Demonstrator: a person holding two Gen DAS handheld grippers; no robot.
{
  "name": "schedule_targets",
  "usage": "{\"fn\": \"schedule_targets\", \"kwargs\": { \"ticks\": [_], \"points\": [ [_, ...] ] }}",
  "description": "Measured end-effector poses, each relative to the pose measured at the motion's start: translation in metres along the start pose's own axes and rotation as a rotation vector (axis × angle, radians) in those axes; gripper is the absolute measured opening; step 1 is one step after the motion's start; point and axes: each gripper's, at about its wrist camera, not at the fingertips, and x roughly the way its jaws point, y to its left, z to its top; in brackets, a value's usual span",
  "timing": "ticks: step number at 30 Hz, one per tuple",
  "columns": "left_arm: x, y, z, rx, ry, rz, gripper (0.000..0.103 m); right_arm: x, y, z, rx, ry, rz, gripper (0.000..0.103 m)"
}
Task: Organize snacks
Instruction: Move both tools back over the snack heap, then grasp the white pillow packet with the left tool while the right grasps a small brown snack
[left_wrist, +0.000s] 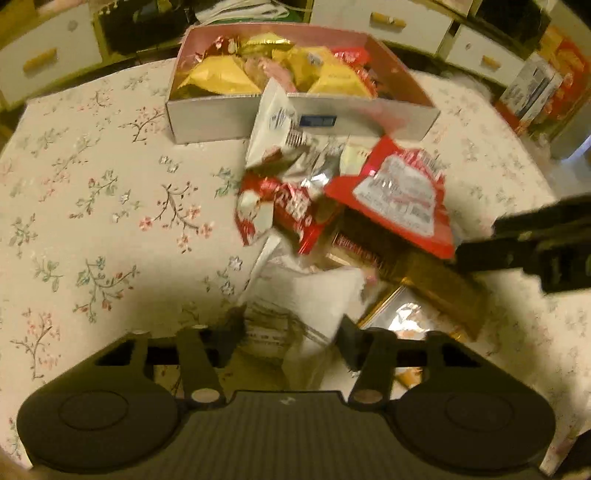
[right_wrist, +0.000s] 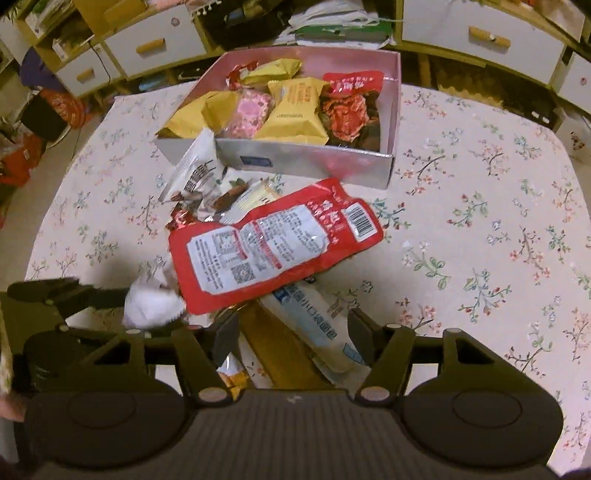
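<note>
Little can be read. The red pouch shows a white panel of fine print, a QR code and a barcode, but the print is too small to make out. The white packet under it carries blue Chinese characters that look like 小口袋面包, not certain. The box bears a small dark blue label on its front wall, unreadable. Print on the yellow packets is blurred.

A box ahead of the right gripper holds yellow, pink and red packets. Nearer lies a loose pile topped by a red pouch, label up; a white packet sits between the jaws.
</note>
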Motion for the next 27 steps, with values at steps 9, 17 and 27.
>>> {"fn": "schedule_targets", "kwargs": {
  "ticks": [9,17,27],
  "points": [
    [-0.014,0.02,0.004,-0.093,-0.006,-0.073,0.05,0.005,0.027,-0.012,-0.096,0.051,0.105,0.057],
    [-0.022,0.022,0.006,-0.106,-0.028,-0.064,0.05,0.03,0.059,-0.029,-0.251,0.117,0.1,0.055],
    [-0.031,0.027,0.008,-0.127,-0.065,-0.08,0.05,0.047,0.079,-0.033,-0.334,0.079,0.025,0.037]
  ]
}}
